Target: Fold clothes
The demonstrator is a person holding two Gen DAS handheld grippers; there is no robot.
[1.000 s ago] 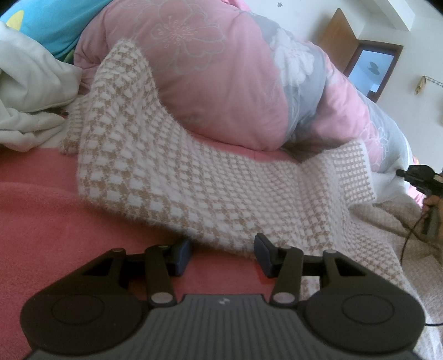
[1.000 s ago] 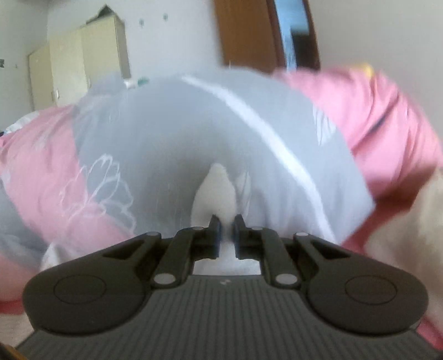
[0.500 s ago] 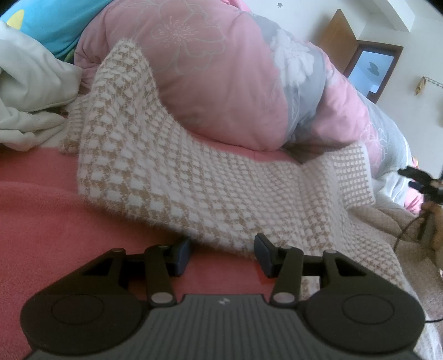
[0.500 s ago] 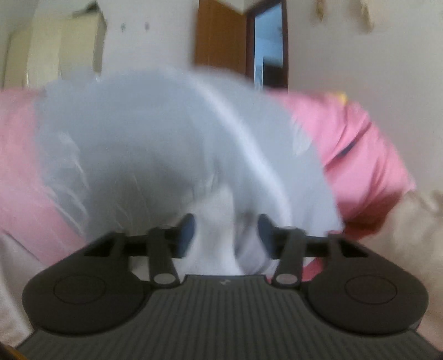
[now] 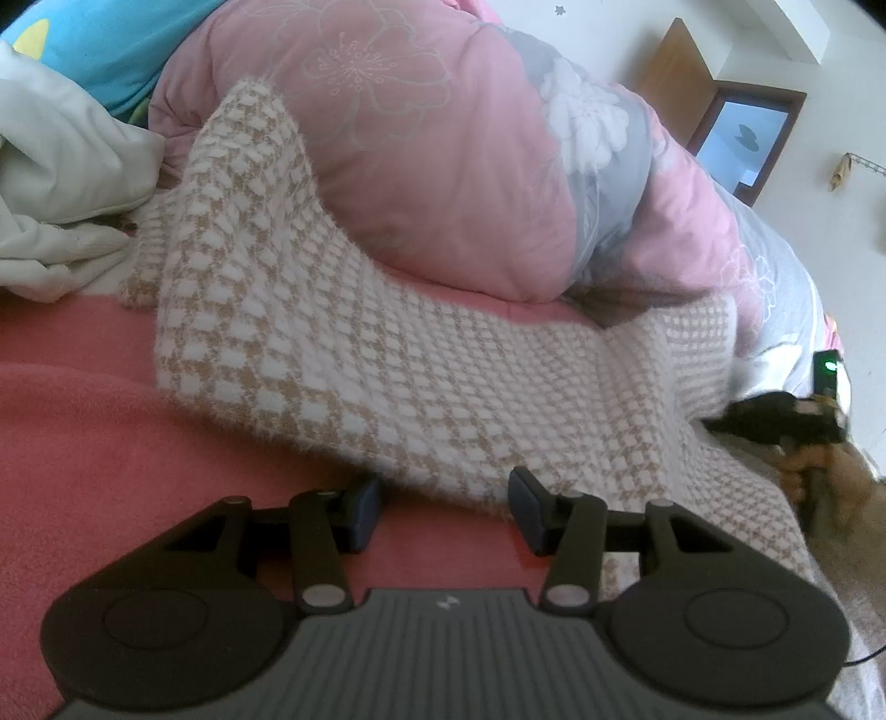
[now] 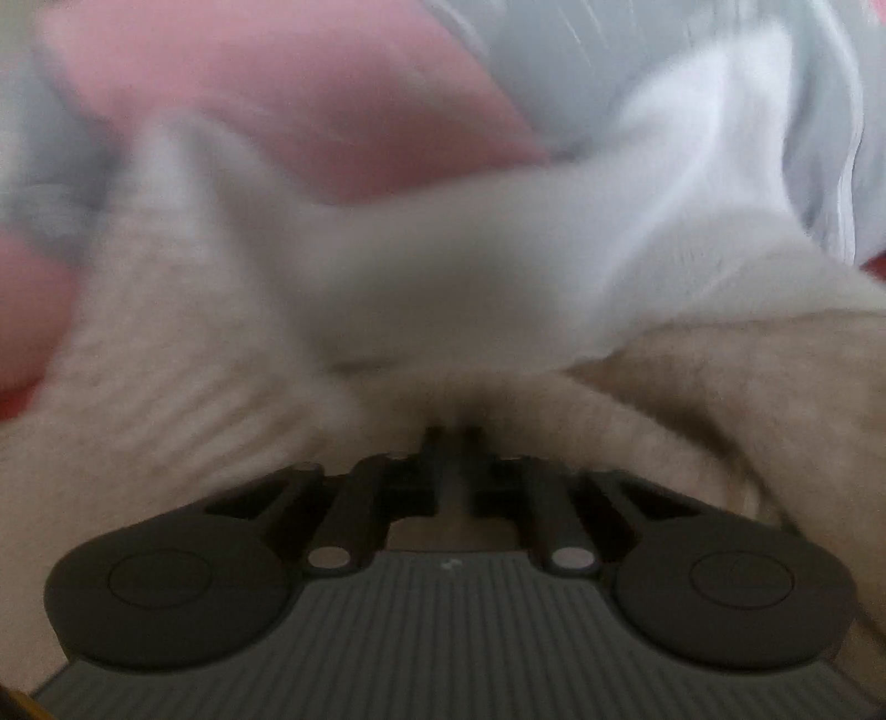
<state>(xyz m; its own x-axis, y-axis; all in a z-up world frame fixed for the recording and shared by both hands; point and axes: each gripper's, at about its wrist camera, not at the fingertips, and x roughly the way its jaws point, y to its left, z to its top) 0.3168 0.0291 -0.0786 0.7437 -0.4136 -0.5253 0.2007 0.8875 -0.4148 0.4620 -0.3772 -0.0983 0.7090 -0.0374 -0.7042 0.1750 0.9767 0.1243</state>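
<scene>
Your right gripper (image 6: 455, 437) has dropped from the grey-and-pink quilt down onto the houndstooth knit garment (image 5: 398, 354), and its jaws, which spread and then closed again within the last moment, now stand shut. In the blurred right wrist view the fingertips are buried in the garment's fuzzy beige edge (image 6: 637, 399), so fabric seems pinched between them, though the blur keeps you from being certain. From the left wrist view that same gripper (image 5: 769, 415) shows at the garment's right end, with your hand (image 5: 825, 476) on its handle.

Your left gripper (image 5: 443, 512) has not shifted. Its jaws stand about half spread and hold nothing; the garment's near hem lies just beyond the two blue-padded fingertips (image 5: 362, 512), close to them but not between them.

Outward from there, the garment runs across the coral-pink bed cover (image 5: 83, 421), its left end climbing the side of the rolled floral quilt (image 5: 443, 155). White bedding (image 5: 61, 183) is bunched toward the bed's far left corner, beside a blue pillow (image 5: 94, 50).
</scene>
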